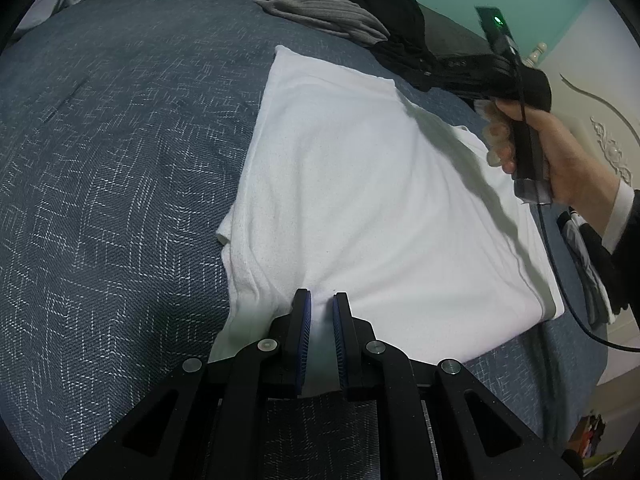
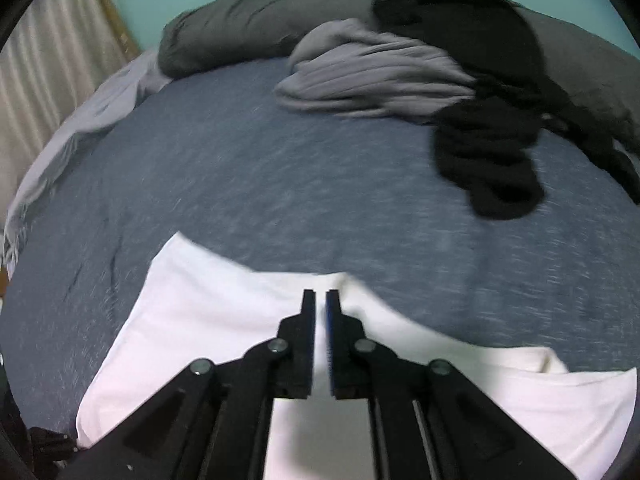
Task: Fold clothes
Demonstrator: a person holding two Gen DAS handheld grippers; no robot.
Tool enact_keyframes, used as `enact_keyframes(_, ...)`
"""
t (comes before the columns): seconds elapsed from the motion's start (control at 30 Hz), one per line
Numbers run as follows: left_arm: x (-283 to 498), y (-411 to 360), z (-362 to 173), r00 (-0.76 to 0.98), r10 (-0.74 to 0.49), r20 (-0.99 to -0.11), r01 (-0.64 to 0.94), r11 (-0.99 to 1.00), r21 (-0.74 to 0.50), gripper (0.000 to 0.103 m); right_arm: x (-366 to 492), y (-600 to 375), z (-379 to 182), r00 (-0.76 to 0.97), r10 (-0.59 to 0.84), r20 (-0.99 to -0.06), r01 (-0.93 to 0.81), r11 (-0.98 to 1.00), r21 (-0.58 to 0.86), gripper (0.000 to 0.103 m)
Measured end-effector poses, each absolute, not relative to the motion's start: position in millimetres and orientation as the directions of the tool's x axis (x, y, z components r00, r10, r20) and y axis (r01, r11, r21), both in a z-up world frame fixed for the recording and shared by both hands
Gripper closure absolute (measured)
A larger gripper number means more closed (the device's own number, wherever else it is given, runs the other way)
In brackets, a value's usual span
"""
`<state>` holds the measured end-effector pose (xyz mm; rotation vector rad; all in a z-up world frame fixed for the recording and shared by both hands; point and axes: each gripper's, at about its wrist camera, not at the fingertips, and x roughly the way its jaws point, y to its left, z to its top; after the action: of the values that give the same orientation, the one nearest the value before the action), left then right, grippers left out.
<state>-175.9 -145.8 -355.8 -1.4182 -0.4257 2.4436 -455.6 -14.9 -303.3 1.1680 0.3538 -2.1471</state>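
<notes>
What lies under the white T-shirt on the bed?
The white T-shirt lies spread on the blue-grey patterned bedspread, which shows around its edges. It appears partly folded, with layered edges near the left claw. Whatever sits beneath its middle is covered.

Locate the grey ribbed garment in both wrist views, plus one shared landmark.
Left wrist: grey ribbed garment at top centre, beyond the white shirt.
Right wrist: grey ribbed garment upper centre-right, on the blue bedspread.
Shared landmark: the black garment lies against its right side in both.
</notes>
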Motion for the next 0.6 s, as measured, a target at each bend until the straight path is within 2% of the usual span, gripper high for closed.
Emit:
enact_keyframes(0.1, -176, -147, -356, -0.476, 0.389, -0.789, -0.095, -0.914, -0.394, 0.092, -447, -35, -304, -0.344, -0.450, -0.824, 0.703, -0.705, 0.092, 0.068)
enact_keyframes(0.13, -176, -147, -356, -0.476, 0.390, -0.789, -0.095, -0.914, -0.394, 0.092, -444, -41, -304, -0.330, -0.460, -0.824, 0.716, -0.691, 0.099, 0.067)
enact_keyframes(0.2, -176, -147, -356, -0.475, 0.391, -0.788, -0.095, -0.913, -0.396, 0.092, -439, -54, -305, -0.302, -0.478, -0.825, 0.741, -0.662, 0.112, 0.067)
enact_keyframes(0.3, -176, -148, -356, -0.475, 0.392, -0.788, -0.096, -0.913, -0.396, 0.092, -439, -69, -317, -0.307, -0.430, -0.849, 0.751, -0.658, 0.061, 0.067)
enact_keyframes(0.37, -177, -146, -356, -0.474, 0.392, -0.788, -0.095, -0.913, -0.397, 0.092, -439, -78, -326, -0.317, -0.388, -0.865, 0.753, -0.657, 0.019, 0.074)
enact_keyframes(0.4, -177, -146, -356, -0.475, 0.391, -0.788, -0.096, -0.913, -0.396, 0.092, -440, -80, -329, -0.328, -0.377, -0.866, 0.748, -0.663, 0.005, 0.083)
enact_keyframes(0.47, -177, -145, -356, -0.475, 0.389, -0.789, -0.098, -0.915, -0.392, 0.091, -444, -76, -327, -0.363, -0.369, -0.856, 0.720, -0.694, -0.007, 0.089)
enact_keyframes(0.6, -178, -145, -357, -0.474, 0.396, -0.787, -0.099, -0.912, -0.399, 0.092, -455, -45, -301, -0.456, -0.409, -0.790, 0.634, -0.772, 0.033, 0.090)
